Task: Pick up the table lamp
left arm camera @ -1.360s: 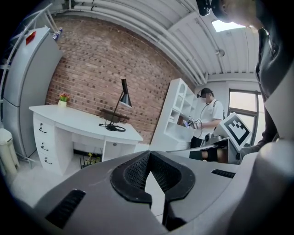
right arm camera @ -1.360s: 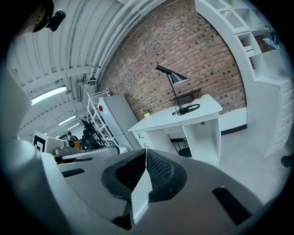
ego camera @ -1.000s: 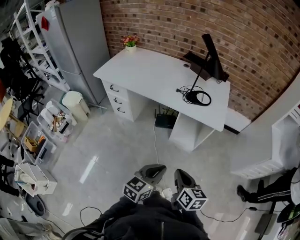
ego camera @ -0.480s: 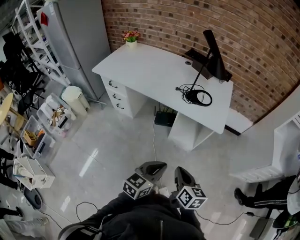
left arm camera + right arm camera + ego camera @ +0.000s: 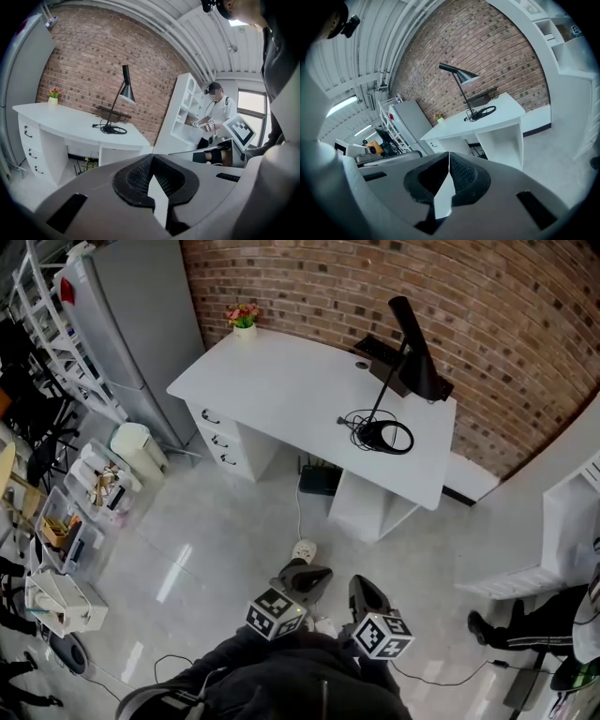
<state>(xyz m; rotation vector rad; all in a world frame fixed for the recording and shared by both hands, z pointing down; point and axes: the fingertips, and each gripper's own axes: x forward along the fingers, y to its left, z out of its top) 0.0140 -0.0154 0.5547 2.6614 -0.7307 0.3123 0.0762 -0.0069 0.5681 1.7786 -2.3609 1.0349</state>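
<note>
Shifted slightly left in the head view, the white desk surface (image 5: 281, 381) carries the black thin-stemmed table lamp (image 5: 410, 334) upright at its far right, well ahead of the fully closed, empty left gripper (image 5: 309, 576) and right gripper (image 5: 364, 589), the right probably nearer.

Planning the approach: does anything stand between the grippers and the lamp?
Nothing visible blocks the way. Between the left gripper, right gripper and desk lies floor with one small white thing just ahead; the lamp stands at the desk's far right, coiled cable by its base.
</note>
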